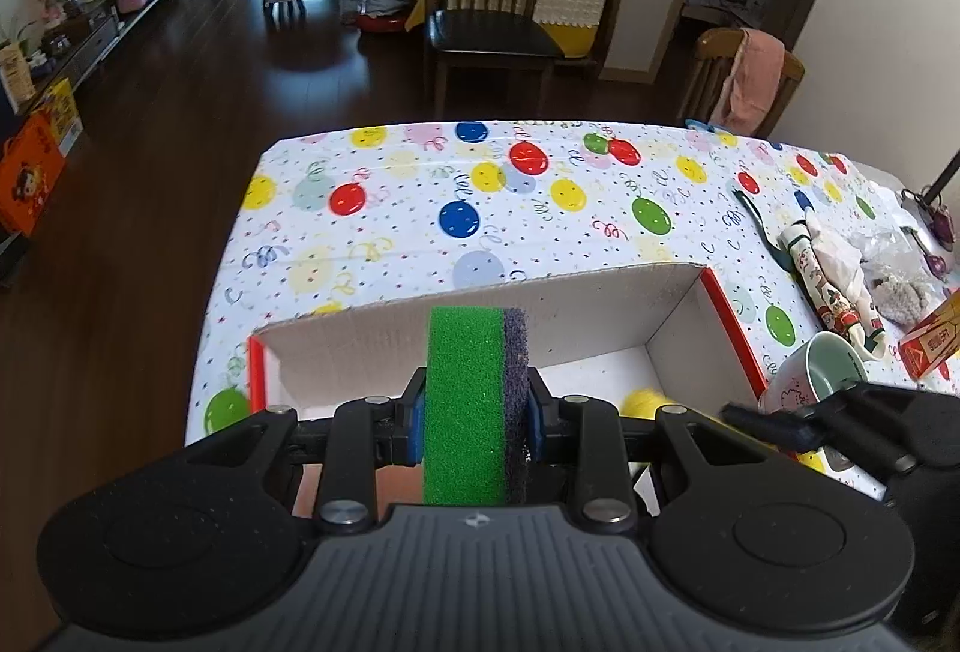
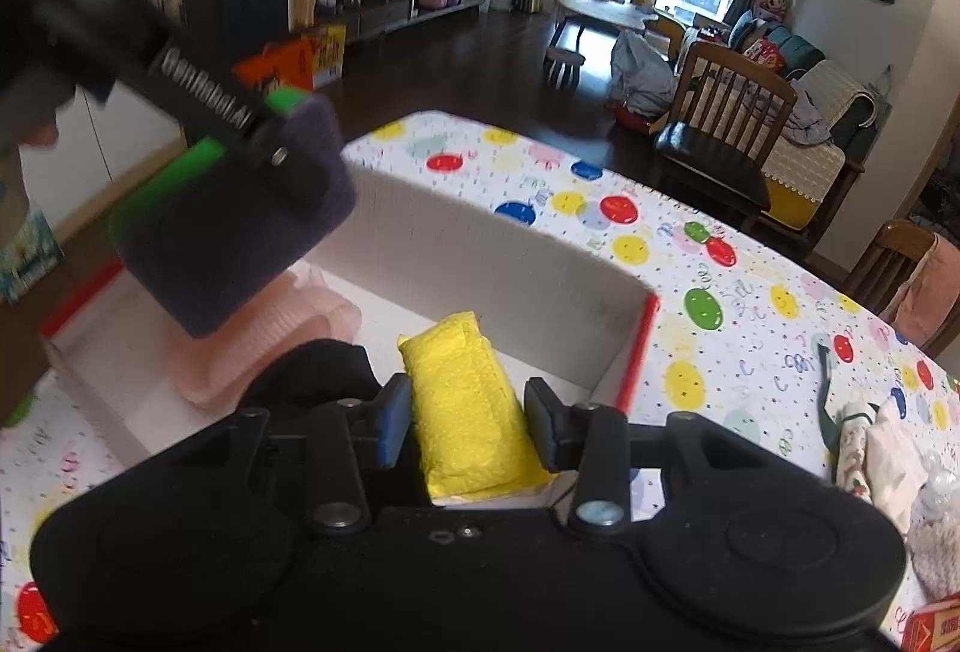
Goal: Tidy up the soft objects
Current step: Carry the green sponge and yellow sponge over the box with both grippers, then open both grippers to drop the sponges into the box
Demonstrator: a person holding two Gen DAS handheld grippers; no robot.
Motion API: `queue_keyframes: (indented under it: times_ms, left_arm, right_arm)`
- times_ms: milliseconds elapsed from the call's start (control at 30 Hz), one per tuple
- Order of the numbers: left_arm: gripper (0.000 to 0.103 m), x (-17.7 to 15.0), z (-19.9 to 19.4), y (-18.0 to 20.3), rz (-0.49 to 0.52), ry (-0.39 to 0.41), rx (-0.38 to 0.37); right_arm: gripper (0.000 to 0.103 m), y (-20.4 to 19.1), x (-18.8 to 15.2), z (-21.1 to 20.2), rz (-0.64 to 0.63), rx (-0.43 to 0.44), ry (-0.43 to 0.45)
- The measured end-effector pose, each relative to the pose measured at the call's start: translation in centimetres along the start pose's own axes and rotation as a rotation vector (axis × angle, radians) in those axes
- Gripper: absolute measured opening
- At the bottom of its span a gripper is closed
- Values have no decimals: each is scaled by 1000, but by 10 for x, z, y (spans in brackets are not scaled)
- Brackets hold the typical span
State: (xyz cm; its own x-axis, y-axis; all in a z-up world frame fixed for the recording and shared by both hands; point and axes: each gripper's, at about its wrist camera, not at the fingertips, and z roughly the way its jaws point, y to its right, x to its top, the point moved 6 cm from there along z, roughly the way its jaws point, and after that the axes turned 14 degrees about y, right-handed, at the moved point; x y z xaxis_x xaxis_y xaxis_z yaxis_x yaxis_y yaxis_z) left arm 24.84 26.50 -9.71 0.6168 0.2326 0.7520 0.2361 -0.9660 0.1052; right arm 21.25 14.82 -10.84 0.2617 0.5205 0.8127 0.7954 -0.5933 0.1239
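Note:
My left gripper (image 1: 477, 403) is shut on a green sponge with a dark purple scouring side (image 1: 474, 400), held above the open cardboard box (image 1: 372, 337); the sponge also shows in the right wrist view (image 2: 240, 238). My right gripper (image 2: 468, 427) is over the box's near side with a folded yellow cloth (image 2: 465, 406) between its fingers; the left pad touches it, the right pad stands slightly off. A pink cloth (image 2: 270, 334) and a black item (image 2: 324, 367) lie inside the box (image 2: 492, 256).
The box sits on a balloon-print tablecloth (image 1: 420, 208). To its right are a mug (image 1: 822, 376), a printed cloth bundle (image 1: 828, 280), a grey fluffy item (image 1: 900, 295) and an orange carton (image 1: 933, 340). Wooden chairs (image 1: 486, 9) stand beyond the table.

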Motion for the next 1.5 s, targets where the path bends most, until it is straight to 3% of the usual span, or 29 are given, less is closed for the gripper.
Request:
queue_keyframes:
  times_ms: [367, 767, 933, 1133, 1167, 1200, 1233, 1267, 1500]
  left_arm:
    - [29, -16, 48, 24, 46, -77, -98]
    - [29, -41, 71, 25, 70, -136, -97]
    - [30, -48, 73, 23, 67, -156, -86]
    - [31, -55, 70, 22, 78, -158, -70]
    - [33, -55, 68, 22, 79, -154, -70]
    - [47, -55, 66, 22, 78, -150, -70]
    - [67, -54, 64, 22, 77, -146, -72]
    - [73, -53, 62, 22, 73, -138, -76]
    - [74, -44, 39, 23, 67, -72, -84]
  right_arm:
    - [40, -13, -23, 29, -39, -14, -94]
    - [38, -25, -32, 29, -66, 7, -121]
    - [42, -23, -30, 29, -80, 10, -109]
    - [55, -21, -27, 22, -20, 45, -87]
    - [57, -20, -26, 20, -13, 48, -82]
    - [58, -19, -24, 19, -6, 52, -77]
    - [59, -18, -23, 17, 4, 56, -72]
    - [61, -18, -22, 14, 15, 62, -66]
    - [65, -14, -18, -10, 78, 78, -32]
